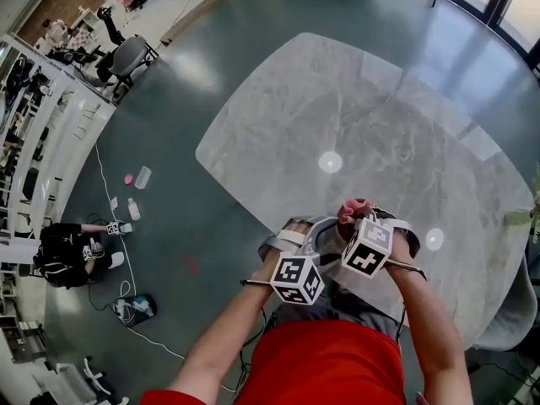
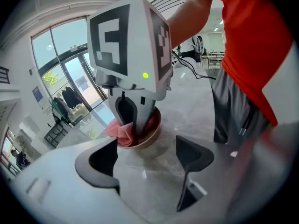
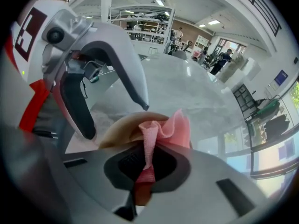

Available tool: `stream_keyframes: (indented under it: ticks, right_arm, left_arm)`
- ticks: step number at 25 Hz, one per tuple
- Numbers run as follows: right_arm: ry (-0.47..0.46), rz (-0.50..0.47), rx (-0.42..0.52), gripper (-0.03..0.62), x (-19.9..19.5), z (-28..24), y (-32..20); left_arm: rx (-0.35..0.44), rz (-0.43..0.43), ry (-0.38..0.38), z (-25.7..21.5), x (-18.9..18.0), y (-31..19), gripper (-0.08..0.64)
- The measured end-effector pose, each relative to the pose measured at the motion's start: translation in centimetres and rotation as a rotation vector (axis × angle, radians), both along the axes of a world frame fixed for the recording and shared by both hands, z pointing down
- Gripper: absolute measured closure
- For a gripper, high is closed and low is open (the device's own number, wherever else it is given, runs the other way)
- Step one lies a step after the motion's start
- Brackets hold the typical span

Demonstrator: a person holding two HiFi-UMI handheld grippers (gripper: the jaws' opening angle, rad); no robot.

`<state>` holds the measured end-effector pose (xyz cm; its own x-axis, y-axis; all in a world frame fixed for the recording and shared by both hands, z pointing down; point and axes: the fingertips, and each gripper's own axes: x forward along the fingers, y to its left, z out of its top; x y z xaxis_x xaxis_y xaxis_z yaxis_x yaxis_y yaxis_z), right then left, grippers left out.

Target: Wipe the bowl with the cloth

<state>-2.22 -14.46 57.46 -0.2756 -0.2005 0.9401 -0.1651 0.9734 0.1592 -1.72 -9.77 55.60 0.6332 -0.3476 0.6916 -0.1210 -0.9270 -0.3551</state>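
A tan bowl sits on the marble table near its front edge. My right gripper is shut on a pink cloth and holds it down into the bowl from above. My left gripper stands open just short of the bowl, with nothing between its pads. In the head view the two grippers hide the bowl.
The table's curved edge runs right in front of the person's body. On the floor to the left are a seated person, small bottles and cables. An office chair and white shelving stand farther off.
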Motion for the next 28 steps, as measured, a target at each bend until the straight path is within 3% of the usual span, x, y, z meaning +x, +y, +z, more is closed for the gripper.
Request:
stream_keyframes:
  ticks: [2,5,7,18,24,28]
  right_arm:
    - [0.018,-0.027,0.02,0.583,0.1,0.1,-0.1]
    - [0.054,-0.066,0.063,0.583,0.0,0.2,-0.3]
    - [0.08,-0.079,0.087,0.583,0.2,0.2,-0.5]
    - [0.241,-0.099,0.135,0.583,3.6,0.5,-1.9]
    - [0.274,-0.109,0.014,0.583,4.5,0.9,-0.7]
    - [0.173,-0.053,-0.167,0.583,4.2,0.4,1.0]
  left_arm:
    - [0.005,-0.013,0.008,0.0,0.3,-0.5,0.194]
    - [0.039,-0.042,0.003,-0.1,0.4,-1.4,0.324]
    - [0.05,-0.053,-0.004,-0.2,0.4,-1.9,0.37]
    - [0.081,-0.008,-0.057,-0.1,1.6,-2.5,0.457]
    - [0.095,0.021,-0.076,-0.4,2.3,-2.3,0.46]
    - [0.099,0.033,-0.089,-0.7,2.6,-1.9,0.46]
